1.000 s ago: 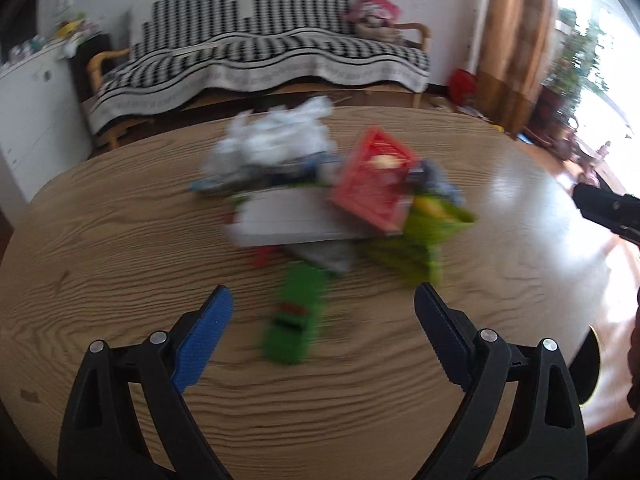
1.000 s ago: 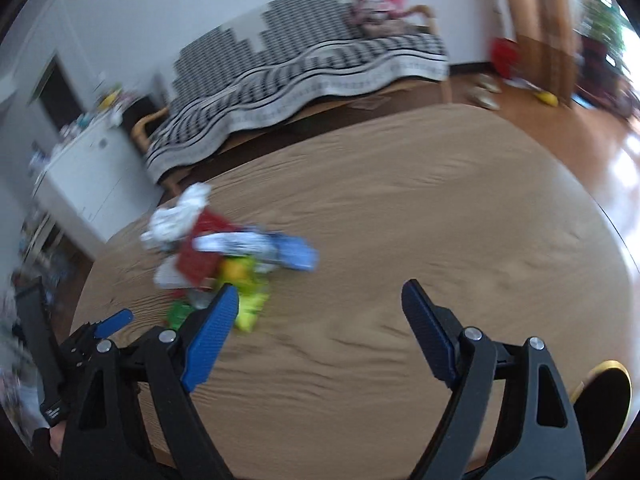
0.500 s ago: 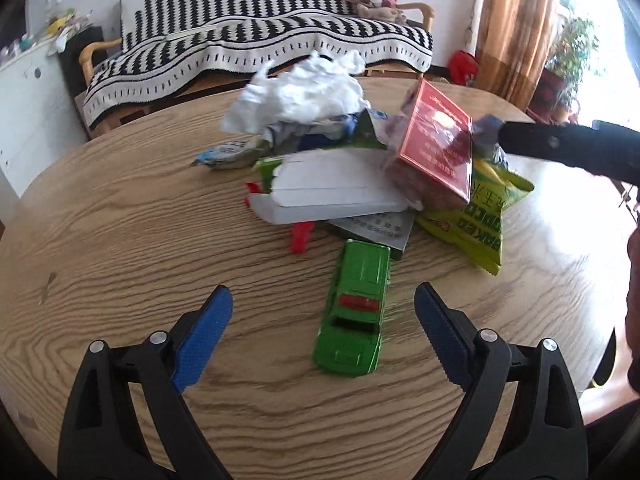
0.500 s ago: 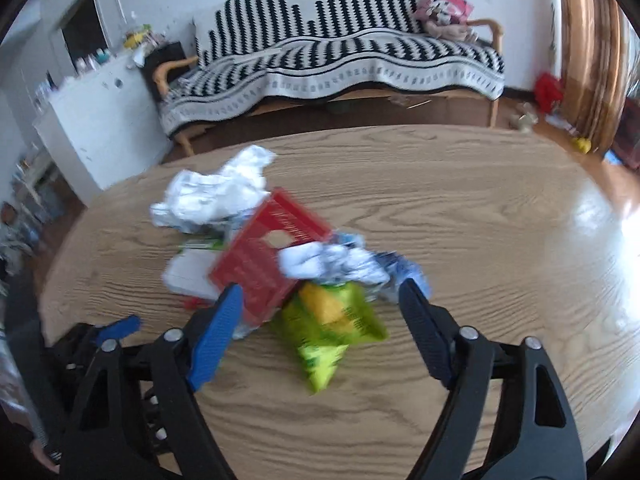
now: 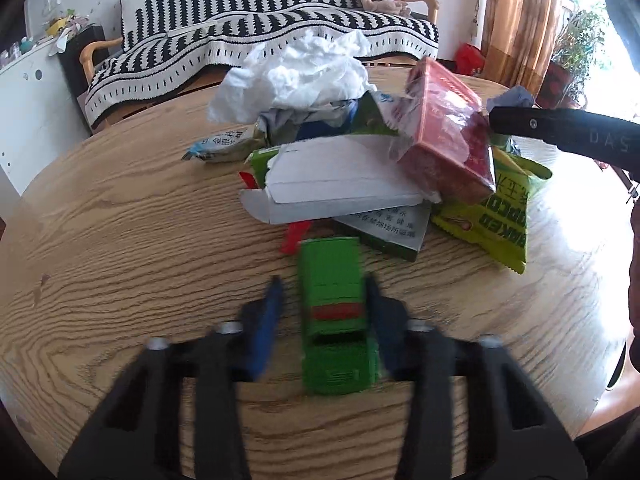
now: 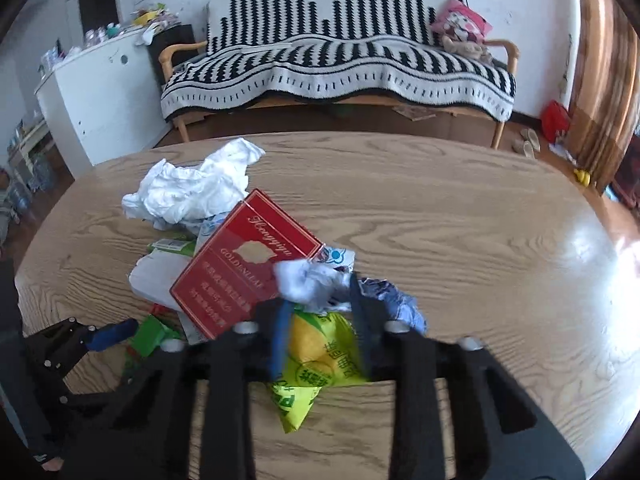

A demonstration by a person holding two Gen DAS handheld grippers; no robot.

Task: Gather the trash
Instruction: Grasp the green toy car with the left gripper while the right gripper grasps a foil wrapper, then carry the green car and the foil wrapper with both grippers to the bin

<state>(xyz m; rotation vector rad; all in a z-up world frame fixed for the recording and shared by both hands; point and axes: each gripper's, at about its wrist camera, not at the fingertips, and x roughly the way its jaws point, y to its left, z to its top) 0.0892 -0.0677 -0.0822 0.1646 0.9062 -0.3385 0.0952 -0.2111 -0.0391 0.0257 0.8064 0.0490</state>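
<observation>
A heap of trash lies on the round wooden table: crumpled white tissue, a flattened white carton, a red box, a yellow-green snack bag. My left gripper has its fingers close on either side of a green toy car, blurred. My right gripper has its fingers narrowed around the snack bag, below the red box and a crumpled blue-white wrapper. Contact is unclear for both.
A striped sofa and a white cabinet stand beyond the table. A curtain hangs at the right. The right gripper's body reaches in over the heap in the left wrist view.
Both grippers moved in to the heap and their jaws narrowed from wide open, the left around the green car, the right around the snack bag.
</observation>
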